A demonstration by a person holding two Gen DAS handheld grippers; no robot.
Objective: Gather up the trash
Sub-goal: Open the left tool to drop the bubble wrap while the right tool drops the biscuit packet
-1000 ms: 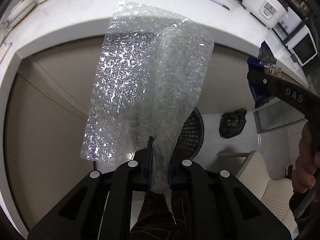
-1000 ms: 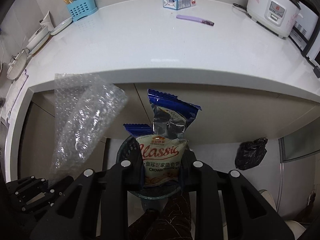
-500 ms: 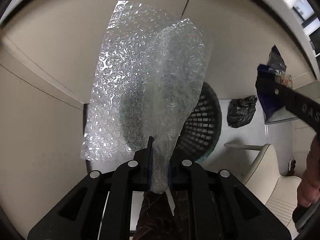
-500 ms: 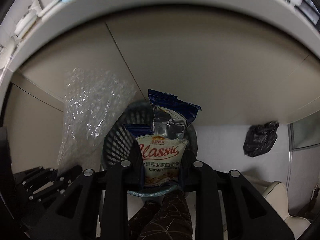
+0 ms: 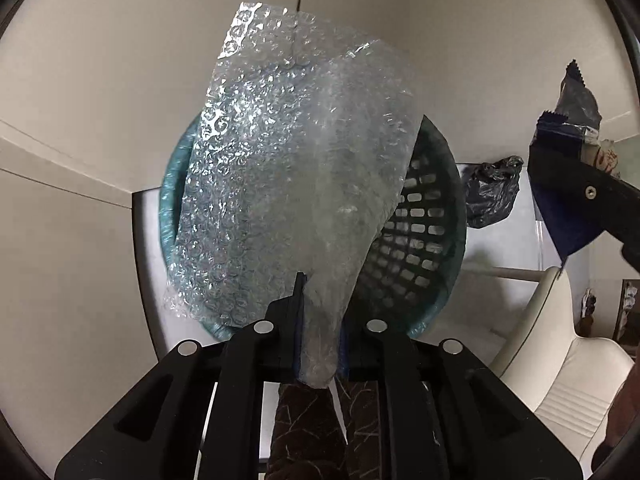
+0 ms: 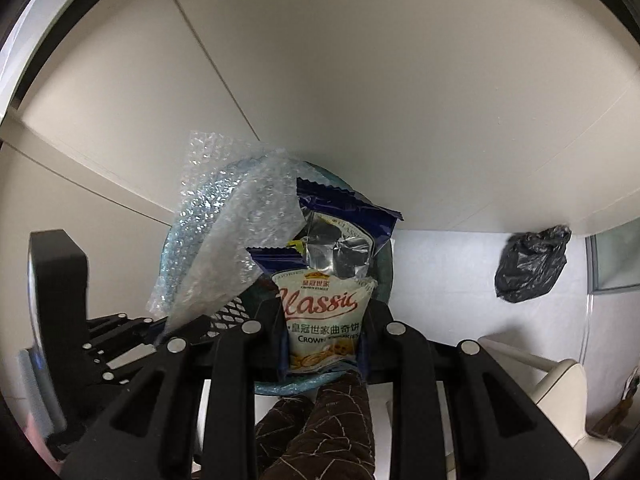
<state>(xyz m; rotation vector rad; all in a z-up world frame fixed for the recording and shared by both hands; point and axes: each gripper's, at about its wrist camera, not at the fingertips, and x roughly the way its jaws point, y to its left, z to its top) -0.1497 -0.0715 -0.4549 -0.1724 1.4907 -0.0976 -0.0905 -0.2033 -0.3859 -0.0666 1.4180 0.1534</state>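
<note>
My left gripper (image 5: 320,320) is shut on a clear sheet of bubble wrap (image 5: 288,184) and holds it right over the round blue-green mesh waste basket (image 5: 428,220) on the floor. My right gripper (image 6: 324,332) is shut on an open blue and white "Classic" biscuit wrapper (image 6: 324,280), also above the basket (image 6: 384,264). The bubble wrap (image 6: 228,248) and the left gripper (image 6: 120,332) show at the left of the right wrist view. The wrapper (image 5: 572,168) shows at the right edge of the left wrist view.
Beige cabinet fronts (image 6: 360,100) rise just behind the basket. A crumpled black plastic bag (image 6: 528,264) lies on the pale floor to the right. A cream upholstered chair (image 5: 560,364) stands at the lower right. The person's dark patterned trouser leg (image 6: 320,432) is under the grippers.
Both grippers have dropped from worktop height to below its edge and closed in over the basket. The worktop has left view. Both holds are unchanged.
</note>
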